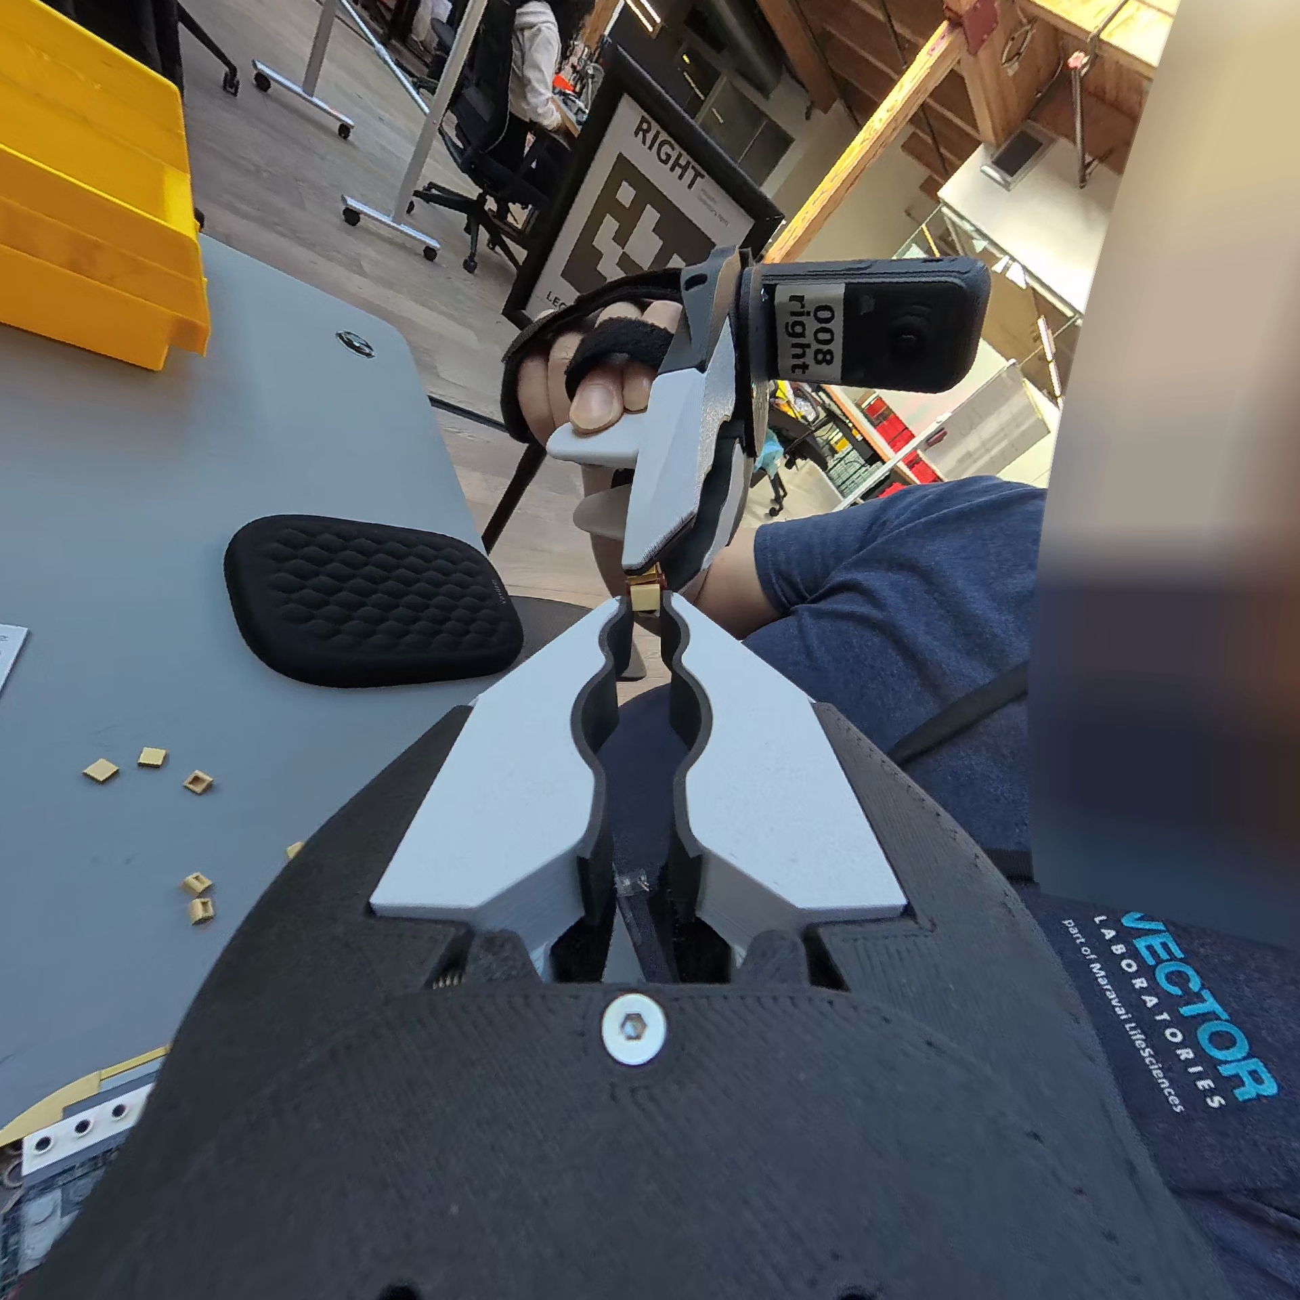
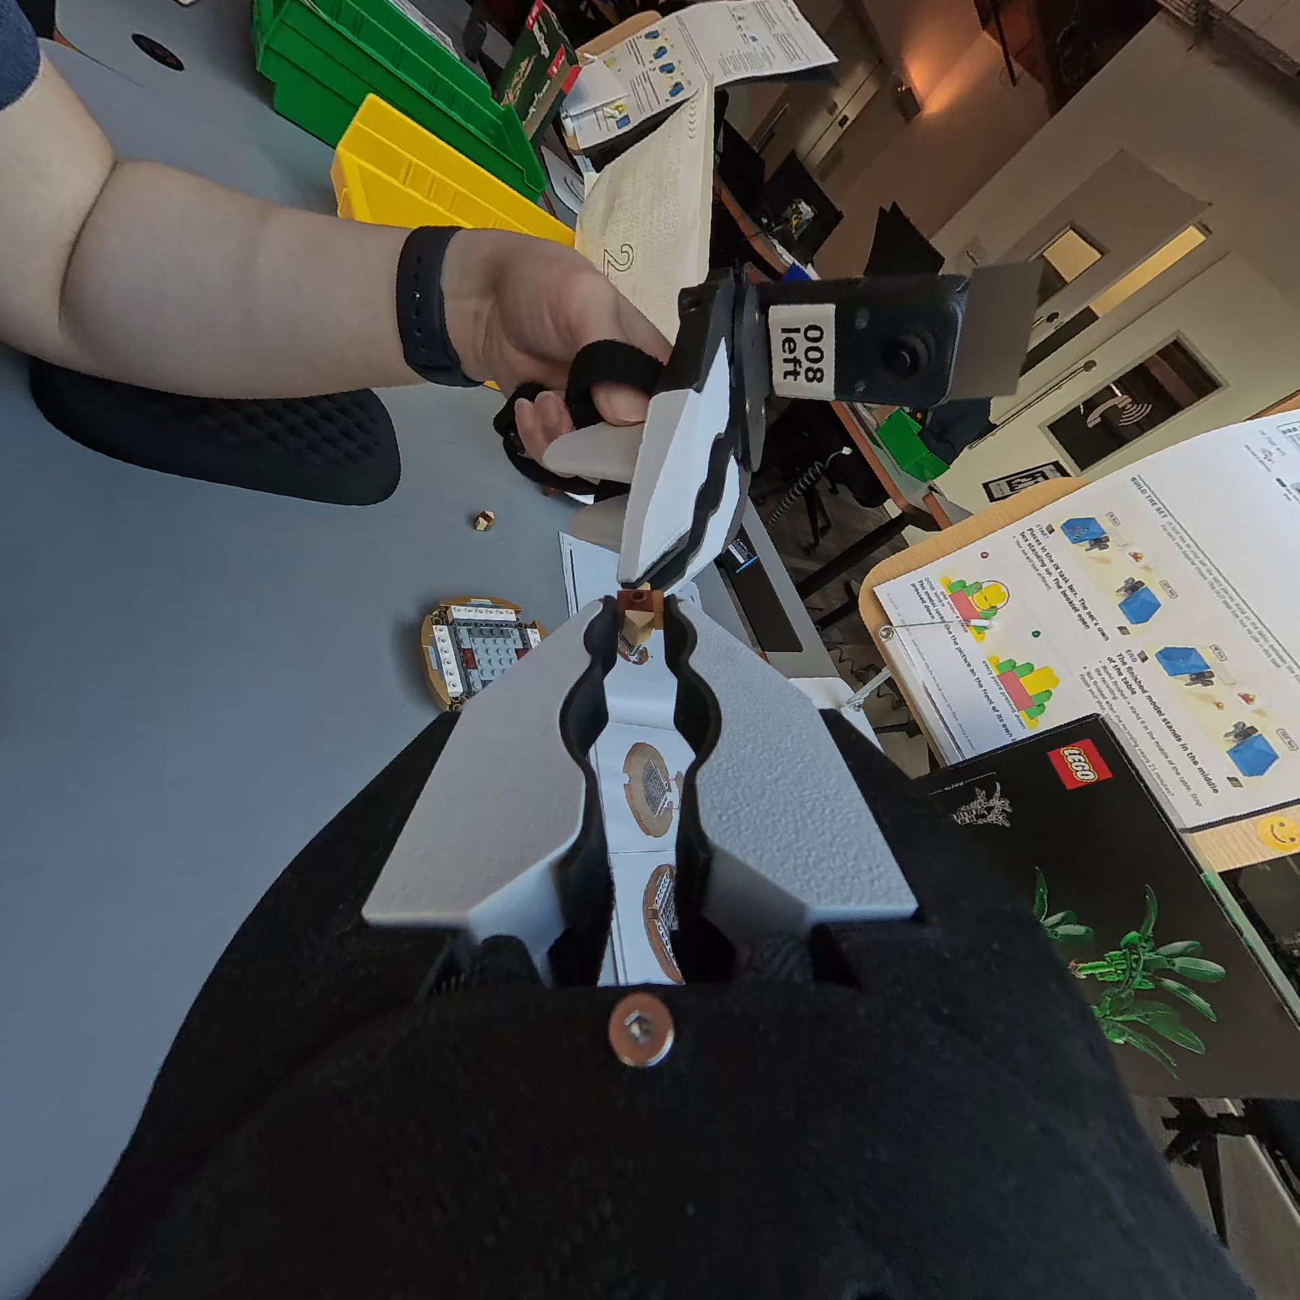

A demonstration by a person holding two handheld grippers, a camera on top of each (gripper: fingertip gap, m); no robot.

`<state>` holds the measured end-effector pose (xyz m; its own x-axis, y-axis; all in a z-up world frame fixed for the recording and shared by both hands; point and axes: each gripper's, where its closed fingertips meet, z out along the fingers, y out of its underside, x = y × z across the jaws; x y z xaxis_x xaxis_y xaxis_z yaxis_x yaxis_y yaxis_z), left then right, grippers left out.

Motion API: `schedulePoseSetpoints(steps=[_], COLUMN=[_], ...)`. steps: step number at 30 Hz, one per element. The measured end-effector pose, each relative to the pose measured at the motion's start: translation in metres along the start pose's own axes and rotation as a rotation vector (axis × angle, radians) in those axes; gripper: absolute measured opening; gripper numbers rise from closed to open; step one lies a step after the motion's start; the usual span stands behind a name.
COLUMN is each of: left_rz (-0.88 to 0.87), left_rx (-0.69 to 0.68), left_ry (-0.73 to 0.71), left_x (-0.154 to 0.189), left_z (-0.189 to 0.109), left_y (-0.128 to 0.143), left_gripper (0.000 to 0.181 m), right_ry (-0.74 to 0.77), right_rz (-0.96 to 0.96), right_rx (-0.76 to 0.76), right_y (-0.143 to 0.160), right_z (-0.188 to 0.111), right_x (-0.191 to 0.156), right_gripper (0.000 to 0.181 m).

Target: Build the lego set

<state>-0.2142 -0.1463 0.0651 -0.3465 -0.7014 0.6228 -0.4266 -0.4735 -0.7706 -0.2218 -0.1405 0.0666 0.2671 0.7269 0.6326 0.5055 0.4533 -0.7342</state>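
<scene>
While both grippers meet tip to tip above the table's near edge, the small assembly between them is the item at risk: a slightly skewed push could pop the tan piece [image 1: 644, 598] off the brown piece [image 2: 639, 603], or flick either to the floor, since each is pinched only at the extreme fingertips.

Left gripper [image 1: 644, 603]: jaws nearly closed, pinching the tan piece at the very tips. Right gripper [image 2: 639, 610]: jaws nearly closed, clamped on the brown piece, whose studded face shows in the right wrist view with the tan piece against it. Whether the two pieces are fully seated cannot be told.

Outward, on the grey table [image 1: 176, 563]:
- round partly built model [image 2: 478, 648], tan rim, grey and white centre, lying flat, well apart from the grippers;
- loose tan pieces [image 1: 151, 770], scattered;
- one stray tan piece [image 2: 484, 520];
- black wrist pad [image 1: 373, 598];
- open instruction booklet [image 2: 651, 788] under the right gripper;
- yellow bin [image 1: 84, 211], green bin [image 2: 394, 77];
- black set box [image 2: 1097, 879].
</scene>
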Motion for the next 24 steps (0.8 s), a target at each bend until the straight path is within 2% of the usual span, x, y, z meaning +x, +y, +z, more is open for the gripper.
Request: schedulePoseSetpoints(steps=[14, 24], left_rz=[-0.116, -0.066], left_rx=[0.043, 0.041], left_ry=[0.090, 0.060], left_x=[0.0011, 0.0018], left_z=[0.0024, 0.0013], left_y=[-0.0031, -0.0036], left_gripper=[0.006, 0.006], right_ry=[0.081, 0.065], right_rz=[-0.199, -0.149], right_rx=[-0.041, -0.007], right_y=[-0.0018, -0.0030], right_z=[-0.0032, -0.0018], right_x=[0.0012, 0.0013], right_gripper=[0.013, 0.013])
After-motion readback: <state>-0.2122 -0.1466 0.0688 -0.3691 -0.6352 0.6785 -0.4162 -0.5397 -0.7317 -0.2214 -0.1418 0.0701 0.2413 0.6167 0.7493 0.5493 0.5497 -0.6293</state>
